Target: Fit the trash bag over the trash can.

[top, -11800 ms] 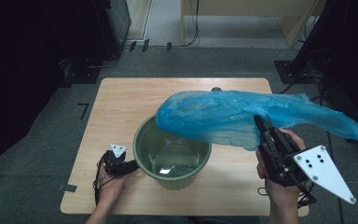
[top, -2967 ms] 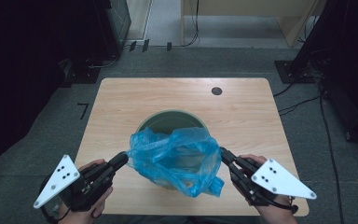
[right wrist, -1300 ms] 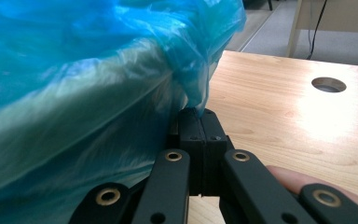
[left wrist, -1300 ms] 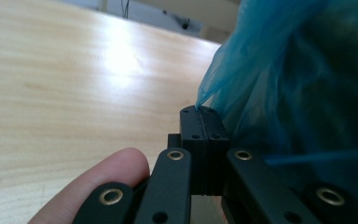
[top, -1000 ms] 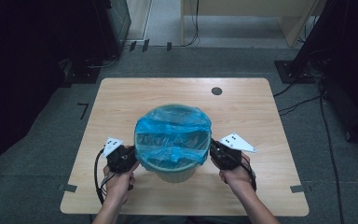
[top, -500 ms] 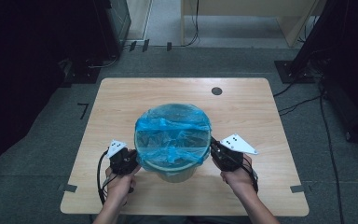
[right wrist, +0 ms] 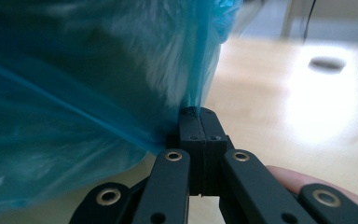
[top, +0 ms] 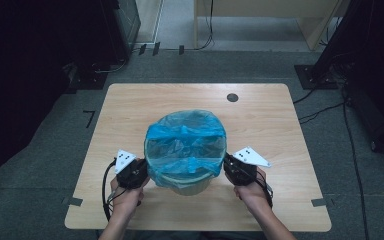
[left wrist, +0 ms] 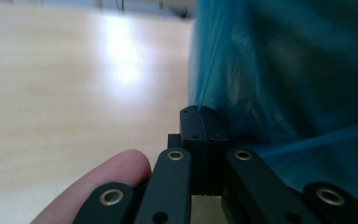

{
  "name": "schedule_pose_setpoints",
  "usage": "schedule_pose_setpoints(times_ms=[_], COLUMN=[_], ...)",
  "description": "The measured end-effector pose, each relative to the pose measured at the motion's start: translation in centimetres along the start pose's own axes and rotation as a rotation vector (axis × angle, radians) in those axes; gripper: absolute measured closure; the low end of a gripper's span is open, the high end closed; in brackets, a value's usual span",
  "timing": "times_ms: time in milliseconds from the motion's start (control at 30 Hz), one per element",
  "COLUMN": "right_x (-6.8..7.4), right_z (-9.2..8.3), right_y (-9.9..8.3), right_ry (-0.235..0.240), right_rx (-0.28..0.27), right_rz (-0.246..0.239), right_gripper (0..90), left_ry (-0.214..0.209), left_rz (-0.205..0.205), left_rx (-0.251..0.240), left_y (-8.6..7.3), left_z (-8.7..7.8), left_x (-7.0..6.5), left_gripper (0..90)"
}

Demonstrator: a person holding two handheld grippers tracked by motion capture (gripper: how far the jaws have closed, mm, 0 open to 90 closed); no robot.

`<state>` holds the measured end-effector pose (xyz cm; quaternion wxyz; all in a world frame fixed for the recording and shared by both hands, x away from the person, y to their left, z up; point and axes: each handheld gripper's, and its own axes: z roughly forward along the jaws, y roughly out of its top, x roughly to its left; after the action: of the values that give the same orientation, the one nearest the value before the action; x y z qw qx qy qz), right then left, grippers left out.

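A green round bin stands on the wooden table, lined with a blue plastic bag whose edge is folded down over the rim. My left gripper sits low at the bin's left side, jaws shut on the bag's film. At the bin's right side, my right gripper is shut on the bag as well. In both gripper views a thin pinch of blue film rises from between the closed black jaws.
A small dark round hole marks the table's far right. Dark stands and cables lie on the grey floor beyond the table. Bare wood stretches around the bin on all sides.
The bag went from held loose above the bin to stretched over its rim. Over the last second both grippers sank slightly along the bin's sides, pulling the bag edge down.
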<state>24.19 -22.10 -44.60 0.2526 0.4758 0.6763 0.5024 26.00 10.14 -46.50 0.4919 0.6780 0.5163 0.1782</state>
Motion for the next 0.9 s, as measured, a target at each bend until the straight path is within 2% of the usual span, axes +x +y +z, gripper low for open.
schedule_pose_setpoints(times_ms=[33,67,100,167,200,233,267,300,333,467,533,600,633,667,700,733,767,800,900], right_x=[0.2,0.2,0.5,0.5,0.3,0.1,-0.1,-0.2,-0.4,-0.7,-0.7,-1.4,-1.9,-1.9,-2.8,-3.1,-3.1,-3.4,-3.2], right_z=[-0.4,-0.4,-0.8,-0.6,-0.5,-0.2,0.1,0.5,0.8,1.3,1.4,1.6,1.7,1.7,1.7,1.7,1.7,1.6,1.3], right_y=[0.4,0.4,0.8,0.5,0.2,-0.1,-0.5,-0.8,-1.2,-2.0,-1.7,-1.6,-1.4,-1.4,-1.2,-1.2,-1.2,-1.1,-1.0], right_ry=[-0.009,-0.009,-0.032,-0.036,-0.028,-0.017,-0.010,-0.011,-0.008,0.013,-0.018,-0.033,-0.042,-0.042,-0.058,-0.066,-0.066,-0.076,-0.081], right_rx=[-0.021,-0.021,-0.030,-0.038,-0.038,-0.025,-0.012,0.003,0.016,0.020,0.023,0.021,0.021,0.021,0.022,0.022,0.022,0.026,0.028], right_rz=[-0.024,-0.024,-0.068,-0.079,-0.073,-0.066,-0.055,-0.048,-0.039,-0.008,-0.032,-0.012,0.014,0.014,0.059,0.073,0.073,0.079,0.075], right_gripper=[90.0,90.0,90.0,90.0,90.0,90.0,90.0,90.0,90.0,90.0,90.0,90.0,90.0,90.0,90.0,90.0,90.0,90.0,90.0], left_ry=[-0.003,-0.003,0.000,0.021,0.027,0.011,0.011,-0.022,-0.024,0.008,0.001,0.002,0.015,0.015,0.043,0.055,0.055,0.064,0.065], left_rz=[-0.011,-0.011,-0.011,0.010,0.018,0.003,0.003,-0.026,-0.026,-0.026,-0.032,-0.027,0.004,0.004,0.042,0.058,0.058,0.069,0.061], left_rx=[0.012,0.012,0.017,0.022,-0.007,-0.029,-0.029,-0.075,-0.088,-0.093,-0.087,-0.085,-0.079,-0.079,-0.079,-0.074,-0.074,-0.070,-0.067], left_y=[-0.2,-0.2,-0.3,0.0,0.0,0.2,0.2,0.6,0.9,1.1,1.4,1.5,1.8,1.8,1.9,2.1,2.1,2.5,2.8], left_z=[0.4,0.4,0.5,0.3,-0.1,-0.5,-0.5,-1.1,-1.4,-1.3,-0.5,-0.2,0.5,0.5,1.2,1.5,1.5,2.2,3.0], left_x=[0.2,0.2,0.2,-0.1,-0.4,-0.4,-0.4,-0.3,-0.4,-0.8,-1.2,-1.4,-2.0,-2.0,-2.6,-2.8,-2.8,-2.9,-2.8], left_gripper=[90.0,90.0,90.0,90.0,90.0,90.0,90.0,89.5,89.1,90.0,90.0,90.0,90.0,90.0,90.0,90.0,90.0,90.0,90.0])
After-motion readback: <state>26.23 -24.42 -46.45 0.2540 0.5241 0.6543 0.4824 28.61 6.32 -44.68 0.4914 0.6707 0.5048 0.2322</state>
